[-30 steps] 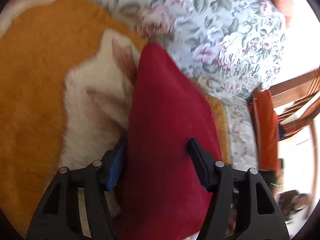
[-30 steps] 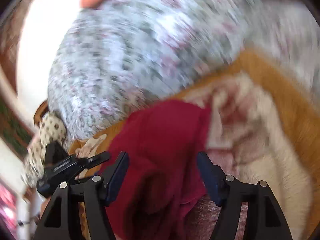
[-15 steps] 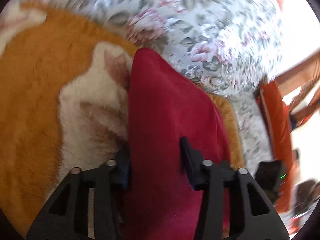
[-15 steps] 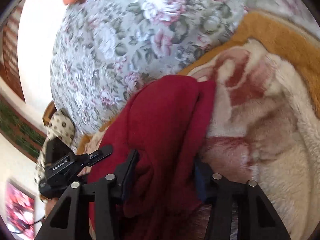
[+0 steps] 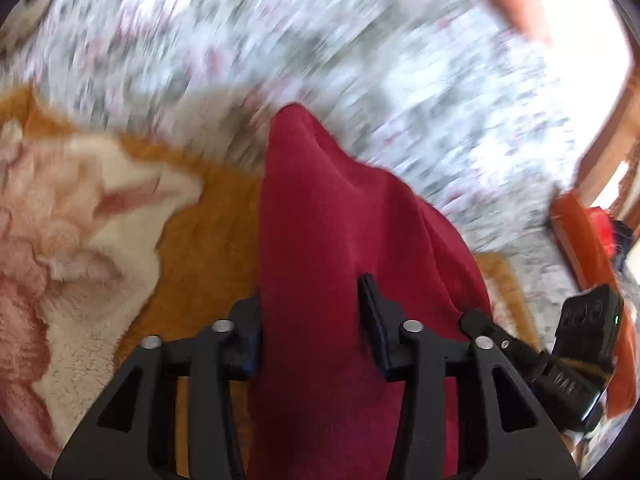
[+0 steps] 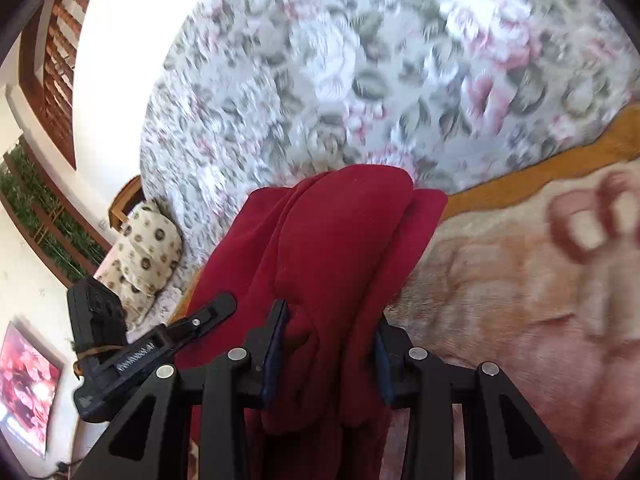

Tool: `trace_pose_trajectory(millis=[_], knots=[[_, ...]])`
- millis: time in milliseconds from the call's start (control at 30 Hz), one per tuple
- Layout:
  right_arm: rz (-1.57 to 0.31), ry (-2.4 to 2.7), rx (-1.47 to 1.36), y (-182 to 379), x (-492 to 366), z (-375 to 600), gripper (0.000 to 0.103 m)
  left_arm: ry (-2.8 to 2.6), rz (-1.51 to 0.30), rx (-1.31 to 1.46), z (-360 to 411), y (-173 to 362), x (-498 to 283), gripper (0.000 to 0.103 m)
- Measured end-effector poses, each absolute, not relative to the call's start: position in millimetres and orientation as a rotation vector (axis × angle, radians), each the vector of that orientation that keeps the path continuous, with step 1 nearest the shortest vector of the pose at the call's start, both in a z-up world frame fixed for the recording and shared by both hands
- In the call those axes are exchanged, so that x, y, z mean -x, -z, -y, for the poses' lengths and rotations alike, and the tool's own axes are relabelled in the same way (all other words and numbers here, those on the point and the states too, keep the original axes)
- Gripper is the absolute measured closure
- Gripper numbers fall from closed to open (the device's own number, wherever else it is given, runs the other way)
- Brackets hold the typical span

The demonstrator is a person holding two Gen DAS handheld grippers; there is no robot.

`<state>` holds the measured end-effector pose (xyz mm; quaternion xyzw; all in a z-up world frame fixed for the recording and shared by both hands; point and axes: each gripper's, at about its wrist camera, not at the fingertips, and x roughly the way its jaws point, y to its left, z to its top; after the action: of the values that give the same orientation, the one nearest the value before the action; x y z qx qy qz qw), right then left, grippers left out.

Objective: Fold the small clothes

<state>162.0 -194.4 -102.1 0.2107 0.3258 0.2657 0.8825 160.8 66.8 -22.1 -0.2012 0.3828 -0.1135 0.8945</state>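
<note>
You have a bed covered by a floral sheet (image 6: 360,80), filling the top of both views, blurred in the left one. On it lies an orange-and-cream plush blanket (image 5: 100,220), lower left in the left view and lower right in the right. A spotted pillow (image 6: 144,252) sits at the right view's left edge.

A plain deep-red fleece garment (image 5: 320,240) lies on an orange plush blanket with cream and pink blotches (image 5: 80,220), behind it a grey bedsheet printed with pink roses (image 6: 360,80), beside it a cream pillow with brown dots (image 6: 144,248).
</note>
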Motion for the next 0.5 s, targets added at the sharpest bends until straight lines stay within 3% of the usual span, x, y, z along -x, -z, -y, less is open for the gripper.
trace_pose_trajectory(millis=[33, 67, 100, 167, 300, 500], knots=[[-0.714, -0.516, -0.436, 115, -168, 193, 0.063, 0.218, -0.872, 0.42, -67, 38, -173, 0.059], [-0.73, -0.487, -0.475, 135, -171, 198, 0.055, 0.204, -0.91, 0.422, -68, 49, -180, 0.049], [-0.695, -0.506, -0.53, 137, -168, 206, 0.055, 0.194, -0.904, 0.437, -70, 54, -181, 0.042], [-0.71, -0.517, -0.493, 135, -168, 208, 0.053, 0.175, -0.899, 0.447, -70, 54, -179, 0.04], [-0.697, -0.498, -0.466, 135, -163, 205, 0.053, 0.113, -0.874, 0.345, -59, 54, -178, 0.021], [-0.642, -0.359, -0.23, 107, -119, 181, 0.053, 0.062, -0.809, 0.419, -77, 40, -156, 0.021]])
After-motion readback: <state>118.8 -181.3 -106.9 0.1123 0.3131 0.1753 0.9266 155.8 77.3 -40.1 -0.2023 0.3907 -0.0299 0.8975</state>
